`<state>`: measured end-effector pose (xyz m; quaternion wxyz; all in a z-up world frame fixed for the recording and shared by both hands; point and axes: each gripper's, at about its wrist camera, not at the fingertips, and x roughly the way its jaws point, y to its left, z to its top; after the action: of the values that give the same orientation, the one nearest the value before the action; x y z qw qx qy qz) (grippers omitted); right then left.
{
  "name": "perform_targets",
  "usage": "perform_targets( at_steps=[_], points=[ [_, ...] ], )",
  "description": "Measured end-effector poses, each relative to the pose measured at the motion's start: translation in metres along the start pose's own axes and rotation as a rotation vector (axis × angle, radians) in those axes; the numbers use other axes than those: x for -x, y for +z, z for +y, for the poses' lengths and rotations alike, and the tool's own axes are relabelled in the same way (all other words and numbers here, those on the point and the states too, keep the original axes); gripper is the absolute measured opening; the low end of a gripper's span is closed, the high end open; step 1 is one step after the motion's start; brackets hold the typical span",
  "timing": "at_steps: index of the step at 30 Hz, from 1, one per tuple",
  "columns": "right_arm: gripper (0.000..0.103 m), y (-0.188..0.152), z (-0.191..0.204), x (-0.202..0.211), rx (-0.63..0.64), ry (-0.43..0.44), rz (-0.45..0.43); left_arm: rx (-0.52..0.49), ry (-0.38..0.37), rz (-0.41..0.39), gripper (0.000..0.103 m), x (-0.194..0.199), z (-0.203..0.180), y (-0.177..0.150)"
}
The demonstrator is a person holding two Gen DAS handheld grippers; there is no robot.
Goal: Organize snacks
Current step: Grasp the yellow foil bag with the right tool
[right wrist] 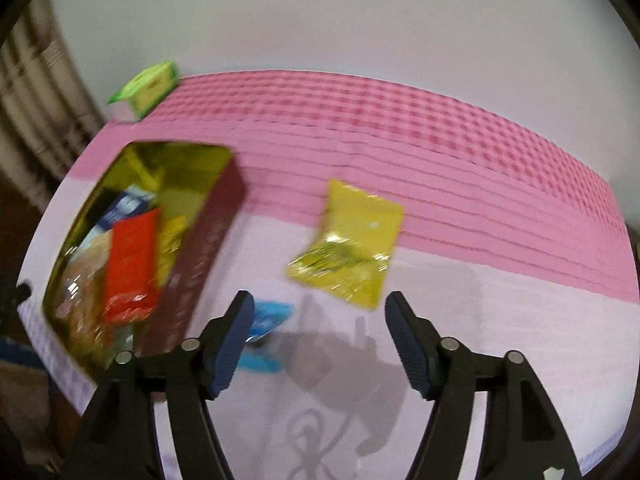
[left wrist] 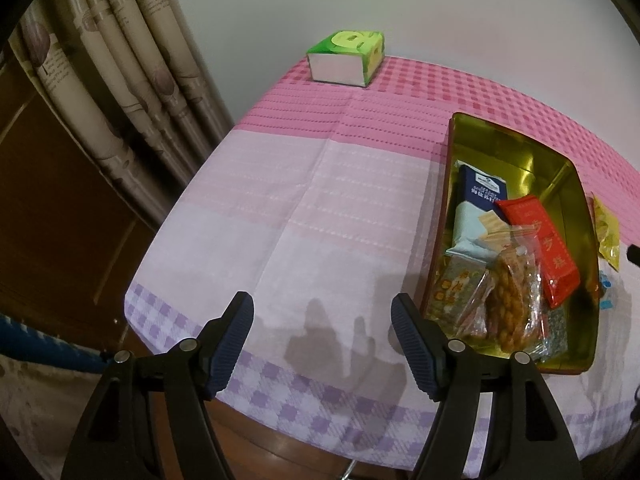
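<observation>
Gold tin (left wrist: 516,148): shiny gold inside, dark red outside, it sat on the pink-and-lilac tablecloth (left wrist: 280,208) to the right of my left gripper; in it I saw a blue-and-white pack (left wrist: 478,204), a red pack (left wrist: 544,244) and a clear bag of orange snacks (left wrist: 512,300), piled toward the near end.
Yellow packet (right wrist: 348,248): it lay flat on the cloth outside the tin, ahead of my right gripper and apart from the tin's red wall. I judged it the next thing to put away.
Blue wrappers (right wrist: 264,320): small and blurred, on the cloth by the right gripper's left finger; I could not tell what they were.
Left gripper (left wrist: 322,336): jaws stood wide apart, nothing between them, over bare cloth near the table's front edge.
Right gripper (right wrist: 320,332): jaws also spread and empty; its view was smeared with blur, so fine detail was lost.
Handling, my guess: the yellow packet looked like thin crinkly foil, light, soft and slippery, its contents perhaps crushable. I would have pinched it near an edge seam, not across the puffed middle.
Risk: so light a packet could slide on the cloth instead of lifting.
Green box (left wrist: 346,58): at the far edge against the wall, well apart from the snacks.
</observation>
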<state>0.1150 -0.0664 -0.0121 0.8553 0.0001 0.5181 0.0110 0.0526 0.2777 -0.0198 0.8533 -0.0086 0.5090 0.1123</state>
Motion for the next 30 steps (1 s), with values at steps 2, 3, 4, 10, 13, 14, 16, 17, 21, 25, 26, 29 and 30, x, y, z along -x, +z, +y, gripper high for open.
perform_targets(
  at_steps=[2,3,4,10,13,14,16,17,21,25,26,29,30],
  points=[
    [0.071,0.008,-0.01,-0.011,-0.036,0.012,0.009,0.009,-0.011,0.004,0.072,0.0,-0.001,0.0],
    [0.073,0.012,-0.014,-0.018,-0.054,0.018,0.018,0.009,-0.008,-0.001,0.072,0.001,-0.002,-0.001],
    [0.074,0.016,-0.017,-0.024,-0.07,0.019,0.028,0.001,-0.002,-0.006,0.072,0.002,-0.005,-0.001],
    [0.076,0.039,-0.03,-0.057,-0.163,0.041,0.065,-0.039,0.003,-0.014,0.072,0.008,-0.017,-0.003],
    [0.076,0.043,-0.027,-0.069,-0.164,0.041,0.082,-0.055,0.003,-0.004,0.072,0.012,-0.025,-0.004],
    [0.076,0.043,-0.026,-0.072,-0.157,0.031,0.085,-0.06,0.001,-0.002,0.072,0.013,-0.028,-0.005],
    [0.076,0.043,-0.02,-0.078,-0.137,0.012,0.086,-0.074,-0.003,0.003,0.072,0.015,-0.035,-0.004],
    [0.074,0.043,-0.017,-0.081,-0.124,0.011,0.084,-0.08,-0.005,0.003,0.073,0.016,-0.039,-0.003],
    [0.064,0.039,-0.006,-0.084,-0.048,-0.025,0.048,-0.114,-0.02,0.004,0.073,0.021,-0.059,0.001],
    [0.057,0.032,-0.006,-0.08,-0.005,-0.02,0.029,-0.166,-0.045,-0.012,0.073,0.027,-0.084,0.007],
    [0.056,0.03,-0.008,-0.078,0.0,-0.016,0.027,-0.182,-0.06,-0.015,0.073,0.03,-0.093,0.008],
    [0.056,0.014,-0.025,-0.066,0.007,-0.002,0.02,-0.22,-0.095,-0.026,0.073,0.036,-0.116,0.01],
    [0.056,0.009,-0.03,-0.063,0.009,-0.007,0.022,-0.237,-0.111,-0.027,0.073,0.038,-0.126,0.01]
  ],
)
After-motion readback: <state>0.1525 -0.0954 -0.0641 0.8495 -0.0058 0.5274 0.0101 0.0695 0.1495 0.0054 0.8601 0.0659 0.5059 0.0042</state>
